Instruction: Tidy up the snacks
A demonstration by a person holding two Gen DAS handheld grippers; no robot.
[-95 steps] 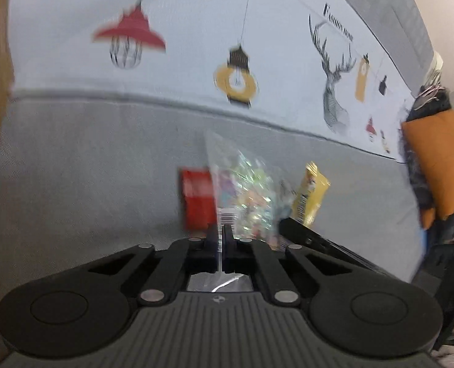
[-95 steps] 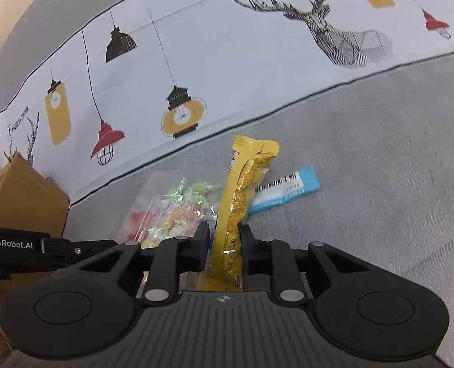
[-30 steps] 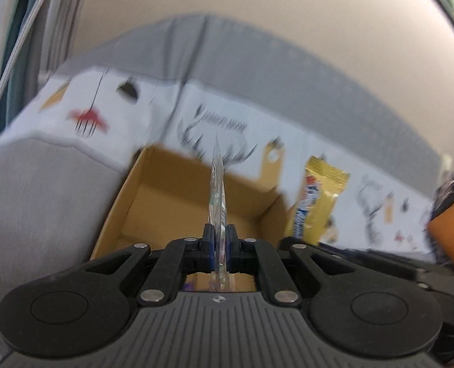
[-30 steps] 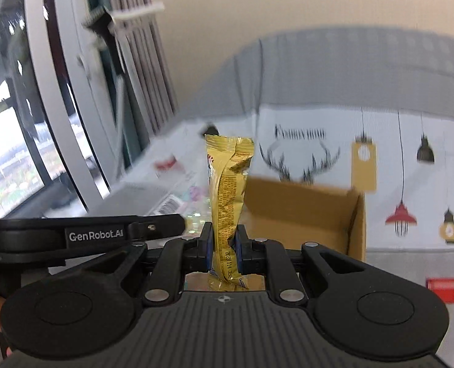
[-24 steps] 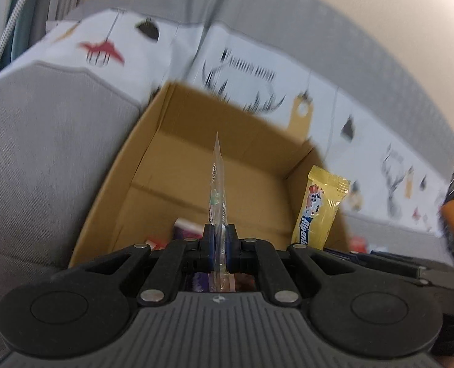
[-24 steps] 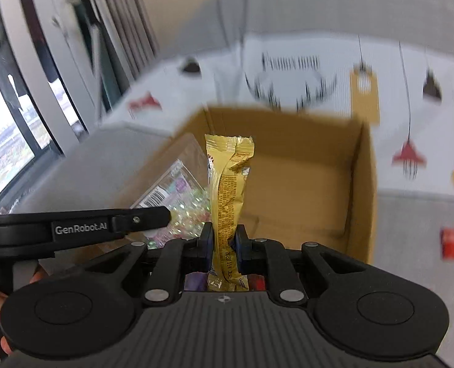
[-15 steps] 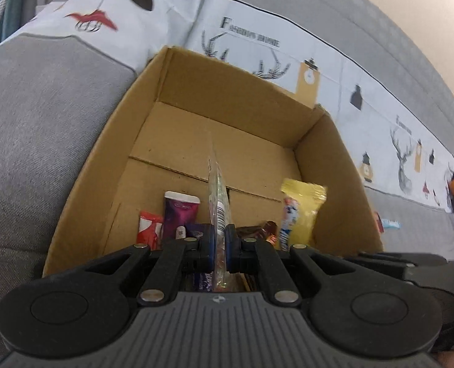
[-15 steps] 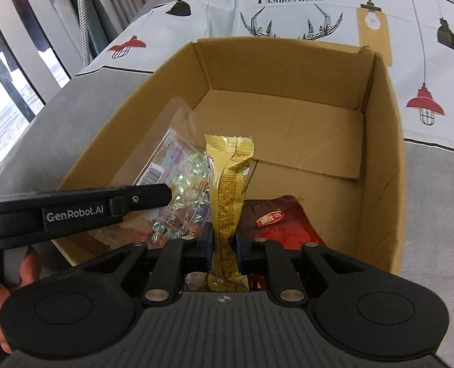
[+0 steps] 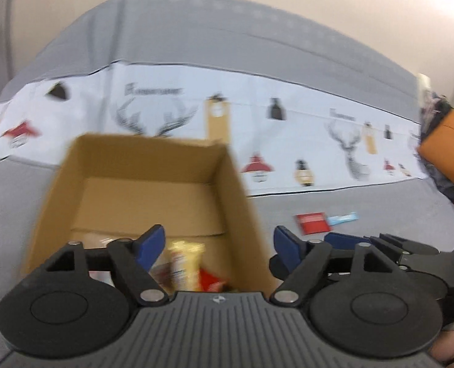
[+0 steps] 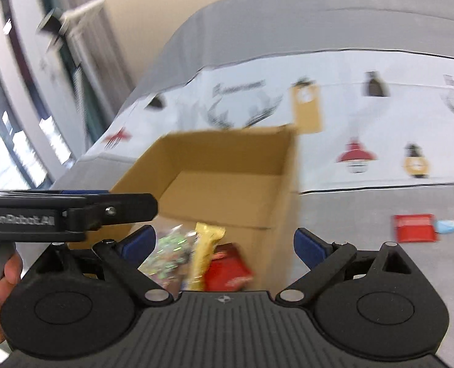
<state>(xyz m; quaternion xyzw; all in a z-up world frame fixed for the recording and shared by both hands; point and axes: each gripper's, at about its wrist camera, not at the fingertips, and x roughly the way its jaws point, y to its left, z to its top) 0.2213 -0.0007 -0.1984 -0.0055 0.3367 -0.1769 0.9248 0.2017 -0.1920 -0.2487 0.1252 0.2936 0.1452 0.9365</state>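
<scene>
Both claws, left claw [image 9: 219, 242] & right claw [image 10: 223, 242], spread wide over box [image 10: 282, 202] w/ snacks [image 10: 207, 254]

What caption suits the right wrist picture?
Open right gripper above cardboard box holding yellow snack and candy bag.

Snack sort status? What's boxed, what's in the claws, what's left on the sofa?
Boxed: the yellow snack bar, the clear candy bag and a red packet lie inside the cardboard box. In hand: nothing; the left claw and right claw are both open and empty. Left: a red pack and a blue wrapper lie on the gray sofa seat.
</scene>
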